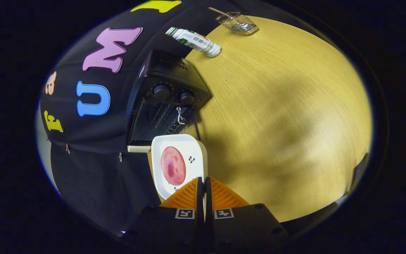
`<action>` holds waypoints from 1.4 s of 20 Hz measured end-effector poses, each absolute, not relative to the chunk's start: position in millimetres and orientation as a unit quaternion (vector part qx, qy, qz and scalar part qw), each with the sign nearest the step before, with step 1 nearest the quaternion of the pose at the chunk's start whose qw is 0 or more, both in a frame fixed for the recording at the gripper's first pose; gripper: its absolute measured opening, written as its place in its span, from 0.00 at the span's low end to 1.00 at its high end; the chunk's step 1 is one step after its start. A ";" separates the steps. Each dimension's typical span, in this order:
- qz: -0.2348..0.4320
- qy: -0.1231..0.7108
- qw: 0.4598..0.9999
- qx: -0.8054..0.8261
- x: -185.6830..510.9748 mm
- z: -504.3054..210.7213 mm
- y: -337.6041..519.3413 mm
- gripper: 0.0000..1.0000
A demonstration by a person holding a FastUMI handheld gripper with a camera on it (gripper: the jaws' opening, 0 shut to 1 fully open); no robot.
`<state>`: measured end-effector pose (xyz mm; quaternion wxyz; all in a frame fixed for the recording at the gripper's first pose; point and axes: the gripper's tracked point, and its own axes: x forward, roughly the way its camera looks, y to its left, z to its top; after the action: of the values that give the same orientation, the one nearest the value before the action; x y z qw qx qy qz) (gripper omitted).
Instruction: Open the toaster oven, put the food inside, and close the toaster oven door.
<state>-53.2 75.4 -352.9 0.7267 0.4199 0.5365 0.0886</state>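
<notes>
My gripper [203, 183] is shut on the near rim of a white square plate [192, 148], and a thin sliver of that rim shows between the fingers. A round pink slice of meat [173, 165] lies on the plate. Just beyond the plate's far edge stands the black toaster oven [167, 70], backed against the booth wall, with two knobs [161, 90] on its front. Its door looks open: the wire rack bars [160, 118] inside are visible. A pale handle [139, 149] sits by the plate's far corner. The whole view is rolled on its side.
The oven stands on a light wooden table [277, 106]. Past the oven a green and white can [194, 41] lies on its side. Farther back sits a small wire basket [238, 23] with a stick in it.
</notes>
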 end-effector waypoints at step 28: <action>-0.288 0.307 0.659 0.624 112.4 -399.9 241.9 0.05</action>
<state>112.4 241.9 -399.9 0.6585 0.6240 0.3068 -0.2878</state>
